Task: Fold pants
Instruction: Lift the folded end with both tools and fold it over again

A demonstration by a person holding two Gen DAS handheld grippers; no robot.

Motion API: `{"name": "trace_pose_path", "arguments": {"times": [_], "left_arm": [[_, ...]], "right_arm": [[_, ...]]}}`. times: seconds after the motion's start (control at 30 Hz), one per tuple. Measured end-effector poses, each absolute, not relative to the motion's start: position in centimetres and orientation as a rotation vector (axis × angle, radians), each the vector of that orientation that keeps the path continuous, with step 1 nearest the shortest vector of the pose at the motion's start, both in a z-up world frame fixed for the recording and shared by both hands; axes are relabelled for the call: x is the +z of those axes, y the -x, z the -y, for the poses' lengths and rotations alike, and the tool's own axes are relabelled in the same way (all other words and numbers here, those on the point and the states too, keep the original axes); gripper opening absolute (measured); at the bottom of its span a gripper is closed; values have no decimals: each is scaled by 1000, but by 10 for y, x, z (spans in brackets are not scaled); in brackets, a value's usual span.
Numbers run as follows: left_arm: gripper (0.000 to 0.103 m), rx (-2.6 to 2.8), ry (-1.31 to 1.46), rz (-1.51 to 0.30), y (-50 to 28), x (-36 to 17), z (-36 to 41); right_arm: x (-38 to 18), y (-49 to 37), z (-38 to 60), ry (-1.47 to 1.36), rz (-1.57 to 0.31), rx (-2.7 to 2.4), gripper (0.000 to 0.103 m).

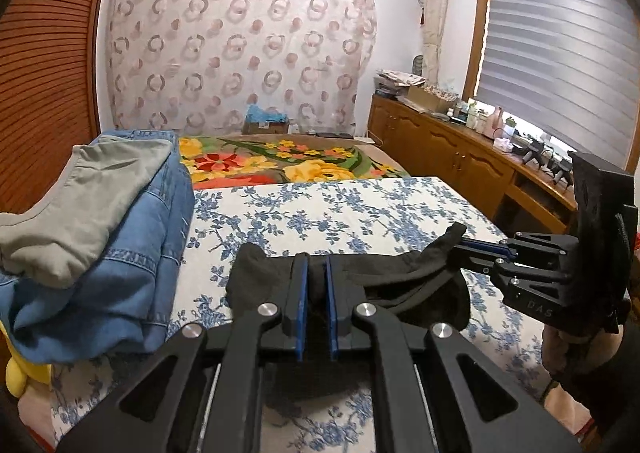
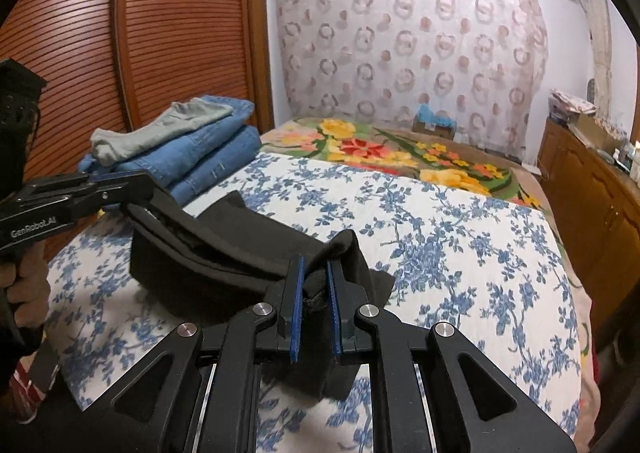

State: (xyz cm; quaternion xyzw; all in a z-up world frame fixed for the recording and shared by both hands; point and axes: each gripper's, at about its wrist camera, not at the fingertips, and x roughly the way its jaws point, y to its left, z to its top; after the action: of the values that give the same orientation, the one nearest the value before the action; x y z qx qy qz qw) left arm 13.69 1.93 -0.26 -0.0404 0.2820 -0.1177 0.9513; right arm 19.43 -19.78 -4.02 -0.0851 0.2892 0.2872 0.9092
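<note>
Both grippers, left gripper (image 1: 316, 277) and right gripper (image 2: 314, 281), clamp an edge of the black pants (image 2: 224, 253), holding it spread above the bed (image 2: 460, 253) for folding.

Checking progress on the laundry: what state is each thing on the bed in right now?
Black pants: bunched, lifted off the sheet, held at two ends.
Left claw: shut on the black pants.
Right claw: shut on the black pants.
Jeans: folded, stacked at the bed's edge.
Grey garment: folded, lying on the jeans.
</note>
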Motion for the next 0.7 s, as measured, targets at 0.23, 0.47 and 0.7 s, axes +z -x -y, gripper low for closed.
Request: {"name": "trace_pose_path", "arguments": {"times": [0.23,0.47,0.7], "left_arm": [[7,-231,92,-599,-146,-11,-22],[18,-229,74,-586,-138,-6,-20],[35,-233,67,-611,-134,-14,-27]], "right_arm": [[-53,-213,186,202,-628,578,9],[-60,-222,183,214,-641,566,9],[-65,-234,178,222,-642,547,9]]}}
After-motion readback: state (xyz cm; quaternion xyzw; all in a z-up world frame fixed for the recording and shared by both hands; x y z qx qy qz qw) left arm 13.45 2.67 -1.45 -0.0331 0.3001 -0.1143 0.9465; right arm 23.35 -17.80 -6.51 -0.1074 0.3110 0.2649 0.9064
